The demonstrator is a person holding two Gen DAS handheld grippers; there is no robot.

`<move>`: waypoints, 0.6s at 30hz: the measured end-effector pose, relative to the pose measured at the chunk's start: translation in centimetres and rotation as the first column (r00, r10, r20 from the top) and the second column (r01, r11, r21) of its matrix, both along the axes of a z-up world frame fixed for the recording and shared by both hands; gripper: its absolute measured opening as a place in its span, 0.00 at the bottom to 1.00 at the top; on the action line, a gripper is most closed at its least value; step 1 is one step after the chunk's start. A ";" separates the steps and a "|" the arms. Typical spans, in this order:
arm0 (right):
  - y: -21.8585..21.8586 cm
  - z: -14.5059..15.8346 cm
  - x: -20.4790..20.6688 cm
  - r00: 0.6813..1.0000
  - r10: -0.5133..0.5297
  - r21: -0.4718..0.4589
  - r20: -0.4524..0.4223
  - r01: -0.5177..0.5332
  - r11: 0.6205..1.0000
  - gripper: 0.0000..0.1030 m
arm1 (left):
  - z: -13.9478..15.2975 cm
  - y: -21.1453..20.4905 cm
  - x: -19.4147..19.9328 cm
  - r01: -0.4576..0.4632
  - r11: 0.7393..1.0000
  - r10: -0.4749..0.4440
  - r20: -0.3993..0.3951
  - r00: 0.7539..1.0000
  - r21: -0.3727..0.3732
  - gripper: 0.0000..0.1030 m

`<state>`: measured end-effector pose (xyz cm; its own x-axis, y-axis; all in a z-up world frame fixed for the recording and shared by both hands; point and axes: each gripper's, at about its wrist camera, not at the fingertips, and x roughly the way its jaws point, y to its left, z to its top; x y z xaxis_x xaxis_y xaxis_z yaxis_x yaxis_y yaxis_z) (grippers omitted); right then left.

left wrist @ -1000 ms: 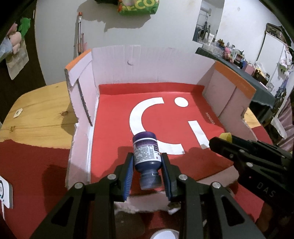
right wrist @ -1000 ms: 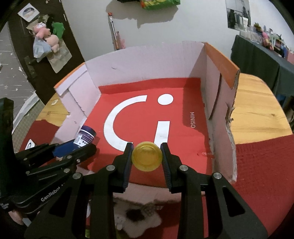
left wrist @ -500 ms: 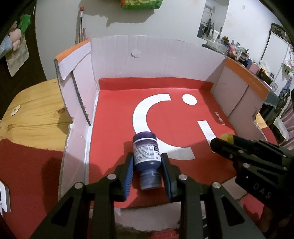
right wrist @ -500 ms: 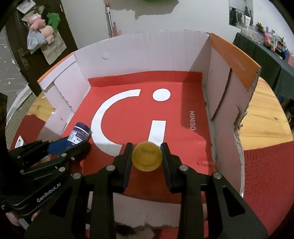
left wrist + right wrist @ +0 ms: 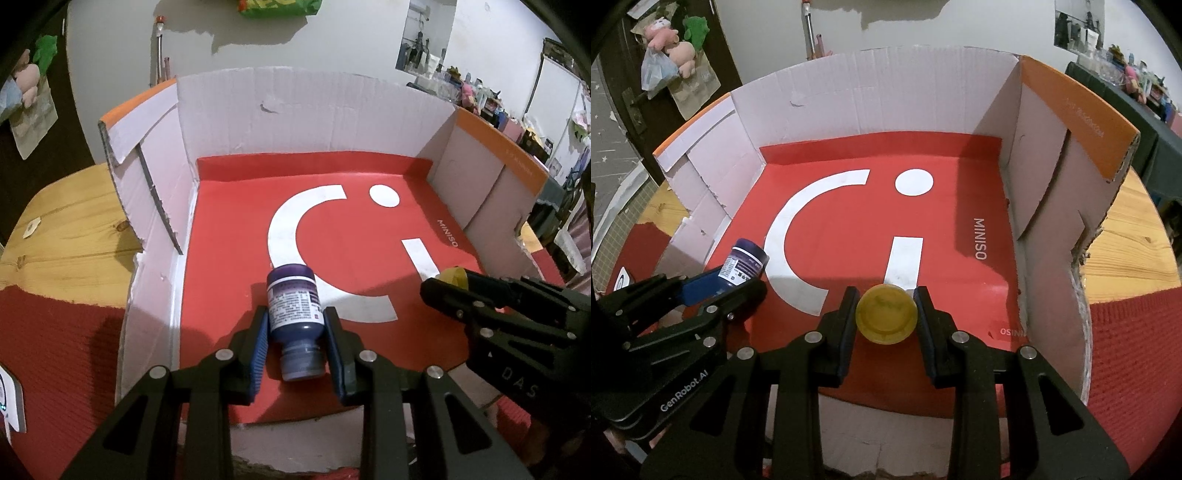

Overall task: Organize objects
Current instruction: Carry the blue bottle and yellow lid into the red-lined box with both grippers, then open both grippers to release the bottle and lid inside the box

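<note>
A dark blue bottle [image 5: 294, 312] with a white label sits between the blue pads of my left gripper [image 5: 295, 334], which is shut on it, cap end toward the camera. It hangs over the front left of the red floor of an open cardboard box [image 5: 295, 110]. My right gripper [image 5: 886, 314] is shut on a round yellow container [image 5: 886, 313] over the box's front middle. In the right wrist view the bottle [image 5: 744, 264] and left gripper [image 5: 713, 291] show at lower left. The left wrist view catches the right gripper [image 5: 443, 284] at the right, with the yellow container [image 5: 452, 275] at its tip.
The box floor [image 5: 849, 221] is red with white markings and MINISO lettering; white walls stand on three sides. Its orange-edged right flap [image 5: 1078, 118] rises tall. The box rests on a wooden table [image 5: 66, 229] with a red mat [image 5: 1137, 350]. A cluttered shelf [image 5: 480, 96] lies far right.
Both grippers have advanced over the box's front edge with their loads, so the box floor fills more of each view. Neither grip has changed.
</note>
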<state>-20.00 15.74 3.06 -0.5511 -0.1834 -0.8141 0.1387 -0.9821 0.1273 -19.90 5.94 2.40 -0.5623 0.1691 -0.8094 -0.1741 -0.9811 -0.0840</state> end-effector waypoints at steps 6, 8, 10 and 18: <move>0.0 0.0 0.0 1.000 0.001 -0.004 0.002 -0.001 1.000 0.28 | 0.0 -0.1 -0.1 -0.001 1.000 0.001 0.002 1.000 0.010 0.30; 0.2 0.1 0.1 1.000 0.001 -0.005 0.001 -0.001 1.000 0.28 | -0.1 -0.1 -0.1 -0.001 1.000 0.001 0.001 1.000 0.011 0.30; 0.2 0.1 0.1 1.000 0.001 -0.008 -0.001 -0.001 1.000 0.28 | 0.0 -0.3 0.0 -0.003 1.000 0.003 0.000 1.000 0.019 0.30; 0.1 0.2 0.3 1.000 0.013 -0.022 -0.004 -0.013 1.000 0.32 | 0.1 -0.3 0.2 0.006 1.000 -0.006 -0.006 1.000 0.028 0.39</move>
